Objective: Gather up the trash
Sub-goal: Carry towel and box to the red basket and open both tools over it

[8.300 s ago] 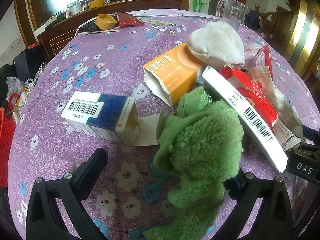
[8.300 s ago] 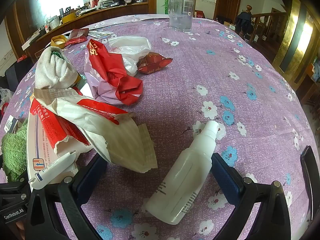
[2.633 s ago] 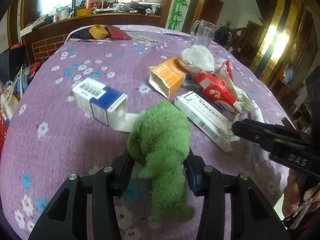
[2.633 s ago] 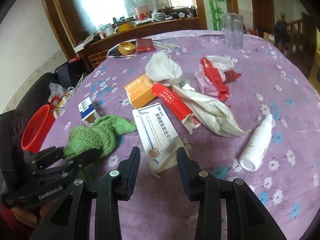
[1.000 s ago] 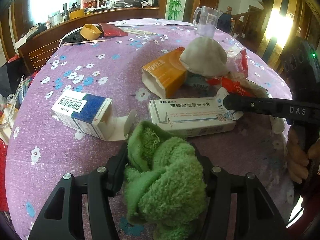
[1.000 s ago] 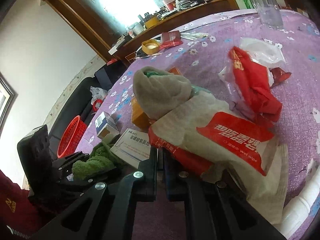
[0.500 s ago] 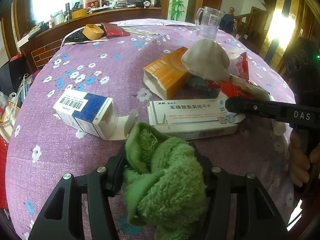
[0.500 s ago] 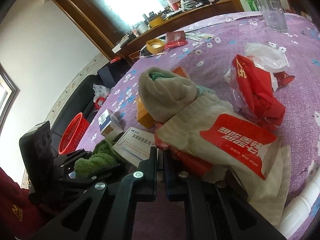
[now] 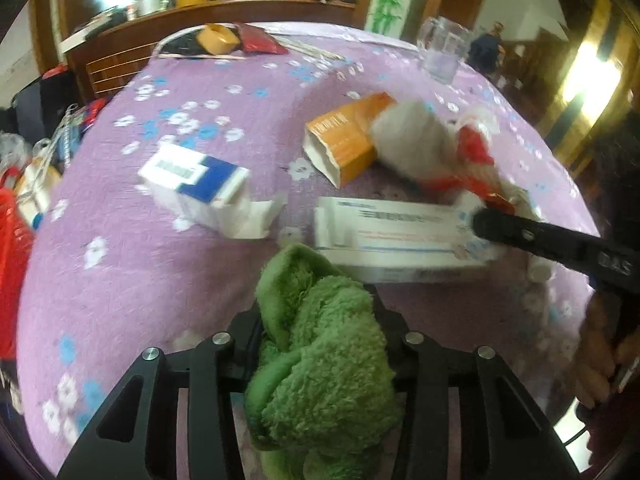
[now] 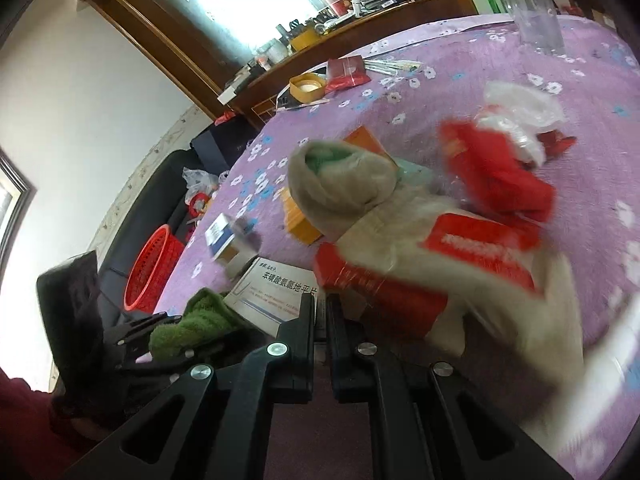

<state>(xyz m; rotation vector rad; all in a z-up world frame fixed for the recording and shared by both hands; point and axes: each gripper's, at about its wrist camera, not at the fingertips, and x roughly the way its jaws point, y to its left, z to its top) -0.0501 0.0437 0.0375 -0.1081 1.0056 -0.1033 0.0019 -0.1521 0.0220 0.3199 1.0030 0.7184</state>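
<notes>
A: What have the left tongs [image 9: 320,344] got?
B: They're closed on a green fluffy cloth [image 9: 320,360], which bulges up between the two arms and hangs over them, above the purple flowered desk [image 9: 120,264]

A: And the right tongs [image 10: 319,312]?
B: Nearly closed, with only a thin gap between the arms. They pinch the near edge of a flat white medicine box [image 10: 276,292]. In the left view the same tongs reach in from the right and grip that box at its right end

A: What lies beyond them?
B: Just past the white box are a red packet [image 10: 376,292] and a crumpled cream wrapper with a red label [image 10: 472,248]. Behind those sits a beige cloth bundle [image 10: 340,188], resting against an orange carton [image 9: 344,140] whose end is open. A blue-and-white box [image 9: 200,188], flap open, lies left of the white box

A: Anything off the desk?
B: A red basket [image 10: 150,268] stands down beside the desk, by a dark sofa [image 10: 160,176]. A clear jug [image 10: 532,8] stands at the far side of the desk
</notes>
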